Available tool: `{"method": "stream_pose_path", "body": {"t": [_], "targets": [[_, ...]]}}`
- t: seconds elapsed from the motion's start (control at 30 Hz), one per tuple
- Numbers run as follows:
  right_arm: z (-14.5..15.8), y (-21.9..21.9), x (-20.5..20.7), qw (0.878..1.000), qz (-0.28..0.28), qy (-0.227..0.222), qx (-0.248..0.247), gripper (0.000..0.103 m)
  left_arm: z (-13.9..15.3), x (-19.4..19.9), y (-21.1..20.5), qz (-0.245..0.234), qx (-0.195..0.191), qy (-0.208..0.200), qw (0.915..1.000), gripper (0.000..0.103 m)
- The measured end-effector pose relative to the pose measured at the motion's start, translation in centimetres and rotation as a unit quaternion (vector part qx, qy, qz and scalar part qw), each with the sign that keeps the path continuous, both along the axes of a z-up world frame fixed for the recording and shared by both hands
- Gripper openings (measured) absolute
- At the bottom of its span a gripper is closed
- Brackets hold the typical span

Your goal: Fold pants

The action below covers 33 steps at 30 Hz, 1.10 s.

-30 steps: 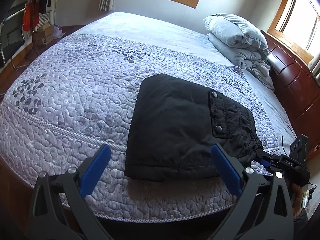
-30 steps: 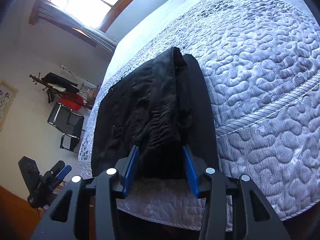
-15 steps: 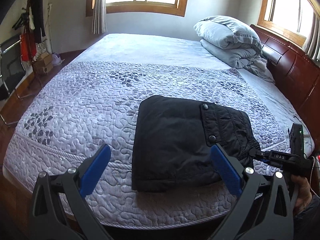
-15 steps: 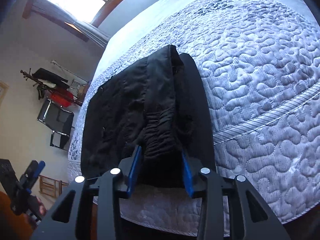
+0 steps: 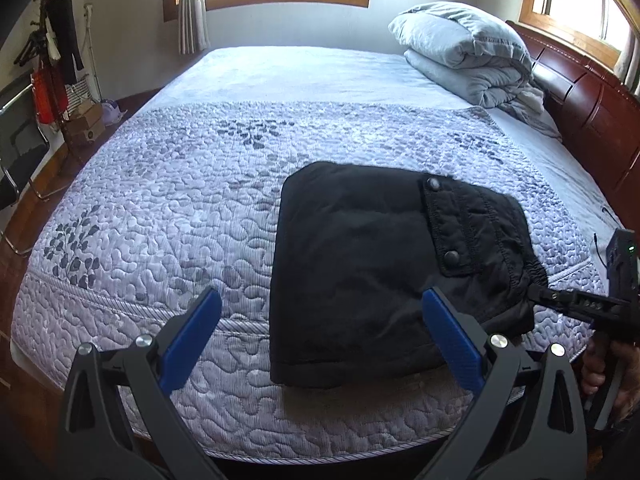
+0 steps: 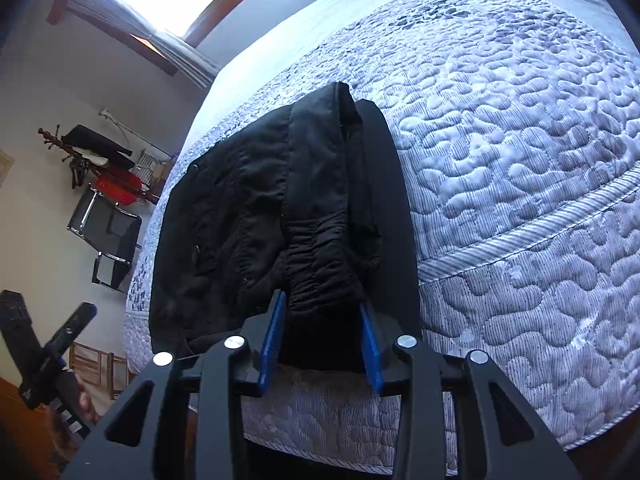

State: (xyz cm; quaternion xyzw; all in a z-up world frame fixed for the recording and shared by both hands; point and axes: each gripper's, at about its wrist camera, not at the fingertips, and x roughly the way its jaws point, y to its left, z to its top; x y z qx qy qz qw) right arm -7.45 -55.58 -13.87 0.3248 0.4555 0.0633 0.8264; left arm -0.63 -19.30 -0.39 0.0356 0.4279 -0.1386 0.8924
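Right hand-held gripper [image 6: 320, 340], jaws just reopened slightly, pinches the waistband of the folded pants [image 5: 360, 272] at the bed [image 5: 160, 208] edge; left hand-held gripper [image 5: 320, 344] wide, empty; tugging could undo the fold.

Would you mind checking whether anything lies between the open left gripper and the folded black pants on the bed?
Nothing visible does. The left gripper hangs open above the near edge of the pants, with only bare quilt around them. The right gripper is closed on the elastic waistband at the pants' far side.
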Motion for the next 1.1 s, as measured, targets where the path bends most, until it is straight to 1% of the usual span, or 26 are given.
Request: {"method": "stream_pose_path", "body": {"t": [0.07,0.2,0.3,0.33,0.43,0.47,0.5,0.53,0.6,0.63,0.67,0.73,0.8,0.83,0.87,0.93,1.03,1.1], "targets": [[0.2,-0.2,0.0,1.0,0.004,-0.002,-0.006,0.04,-0.8,0.5,0.4,0.006,0.008,0.012,0.9999,0.1],[1.0,0.0,-0.2,0.999,0.012,-0.006,-0.037,0.041,-2.8,1.5,2.0,0.024,0.024,0.036,0.9988,0.1],[1.6,0.3,-0.4,0.999,0.014,-0.01,-0.049,0.041,-4.0,2.0,3.2,0.035,0.027,0.052,0.9977,0.1],[1.8,0.3,-0.5,0.999,0.015,-0.011,-0.05,0.041,-4.2,2.2,3.5,0.035,0.023,0.057,0.9975,0.1],[2.0,-0.3,-1.0,0.999,0.008,-0.013,-0.048,0.042,-5.2,3.3,4.5,0.016,-0.019,0.091,0.9955,0.1],[2.1,-0.6,-1.1,0.999,0.005,-0.014,-0.046,0.045,-5.6,3.8,4.7,0.008,-0.035,0.108,0.9935,0.1],[2.2,-0.9,-1.3,0.999,0.001,-0.015,-0.045,0.049,-6.0,4.6,5.0,-0.01,-0.063,0.136,0.9887,0.1],[2.4,-1.1,-1.5,0.999,-0.001,-0.016,-0.047,0.05,-6.4,5.2,5.2,-0.024,-0.087,0.158,0.9833,0.1],[2.7,-1.6,-1.7,0.998,-0.001,-0.019,-0.052,0.05,-7.1,6.4,5.5,-0.052,-0.138,0.199,0.9688,0.1],[2.9,-1.8,-1.8,0.998,-0.001,-0.021,-0.054,0.05,-7.5,7.3,5.7,-0.05,-0.147,0.217,0.9636,0.1],[3.1,-1.9,-1.8,0.998,-0.002,-0.024,-0.056,0.05,-8.0,8.0,5.9,-0.043,-0.142,0.228,0.9622,0.1],[3.4,-2.3,-1.9,0.998,0.001,-0.029,-0.052,0.05,-8.4,9.1,6.0,-0.053,-0.153,0.242,0.9567,0.1],[3.5,-2.5,-1.9,0.998,-0.002,-0.03,-0.05,0.05,-9.0,9.9,5.9,-0.07,-0.178,0.259,0.9468,0.1],[3.5,-2.5,-1.8,0.998,-0.002,-0.029,-0.051,0.05,-9.3,10.2,5.7,-0.079,-0.19,0.271,0.9403,0.1],[3.4,-2.6,-1.7,0.998,-0.003,-0.026,-0.052,0.051,-9.7,10.5,5.5,-0.088,-0.199,0.28,0.9349,0.1],[3.1,-2.7,-1.5,0.998,-0.003,-0.025,-0.051,0.051,-10.4,11.0,5.1,-0.102,-0.209,0.295,0.9268,0.1],[3.0,-2.5,-1.4,0.998,-0.001,-0.024,-0.05,0.051,-11.7,11.6,4.7,-0.107,-0.218,0.318,0.9163,0.1],[3.0,-2.5,-1.3,0.998,0.002,-0.023,-0.052,0.051,-12.7,12.0,4.9,-0.105,-0.221,0.328,0.9127,0.1]]}}
